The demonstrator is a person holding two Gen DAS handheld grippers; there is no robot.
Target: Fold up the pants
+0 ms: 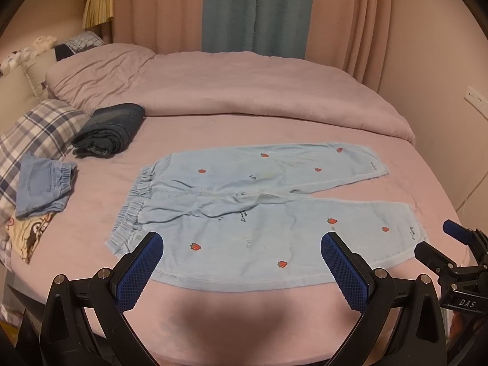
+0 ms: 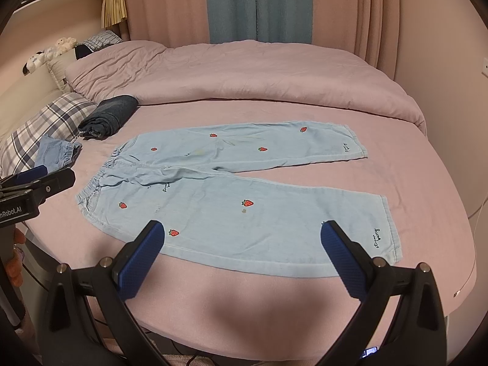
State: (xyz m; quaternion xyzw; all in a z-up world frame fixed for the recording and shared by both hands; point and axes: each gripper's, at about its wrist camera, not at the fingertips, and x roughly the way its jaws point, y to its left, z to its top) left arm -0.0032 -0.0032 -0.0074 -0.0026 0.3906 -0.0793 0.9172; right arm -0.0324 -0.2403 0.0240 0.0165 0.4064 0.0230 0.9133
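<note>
pink bed (image 1: pixel 91 213) under flat strawberry pants (image 1: pixel 259 207) (both grippers agape)

"DAS" on the right gripper (image 1: pixel 463 274); "mRobot.AI" on the left gripper (image 2: pixel 18 195)

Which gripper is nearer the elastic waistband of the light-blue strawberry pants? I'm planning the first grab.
Left. The left gripper hovers by the elastic waistband; the right gripper hovers toward the leg hems.

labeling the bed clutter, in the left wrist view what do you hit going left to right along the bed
plaid pillow → small folded light denim piece → folded dark jeans → light blue strawberry pants → right gripper at the frame edge
</note>
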